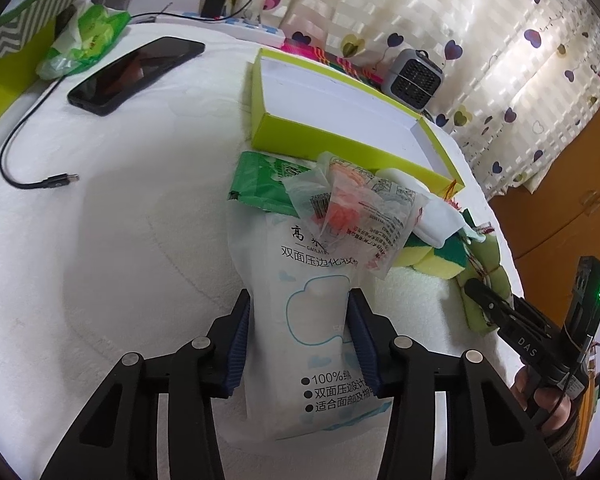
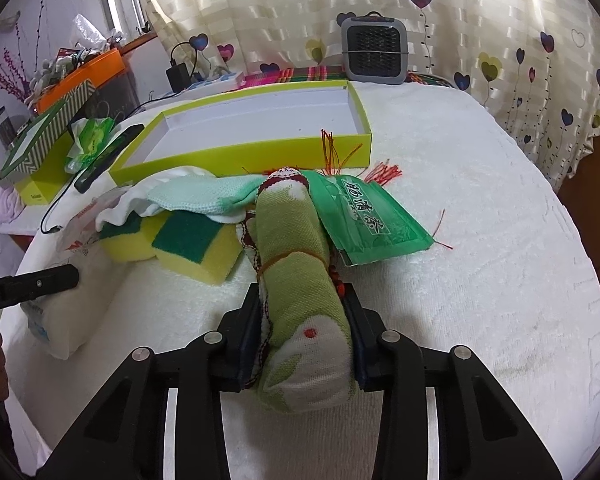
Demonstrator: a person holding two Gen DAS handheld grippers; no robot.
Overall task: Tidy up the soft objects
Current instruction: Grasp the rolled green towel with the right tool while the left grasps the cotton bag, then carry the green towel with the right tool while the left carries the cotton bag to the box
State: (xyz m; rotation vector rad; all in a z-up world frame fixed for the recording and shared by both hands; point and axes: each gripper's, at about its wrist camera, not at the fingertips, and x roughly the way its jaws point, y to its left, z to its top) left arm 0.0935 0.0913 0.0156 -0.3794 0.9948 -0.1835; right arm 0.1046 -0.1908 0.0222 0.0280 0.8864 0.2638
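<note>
My left gripper (image 1: 298, 300) is shut on a white cotton-pad bag (image 1: 312, 320) with blue clouds, lying on the white towel. A clear packet (image 1: 348, 208) with orange contents lies on the bag's far end. My right gripper (image 2: 302, 304) is shut on a rolled green cloth (image 2: 296, 264) tied with an elastic band. Yellow-green sponges (image 2: 188, 240), a white and mint cloth (image 2: 196, 196) and a green tea packet (image 2: 364, 216) lie around it. An open yellow-green box (image 2: 236, 152) stands behind the pile; it also shows in the left wrist view (image 1: 340, 140).
A black phone (image 1: 136, 74) and a loose cable (image 1: 32, 176) lie at the left. A green tissue pack (image 1: 88, 40) and stacked boxes (image 2: 48, 132) sit beyond. A small grey heater (image 2: 374, 54) stands by the curtain. The bed edge drops off at the right.
</note>
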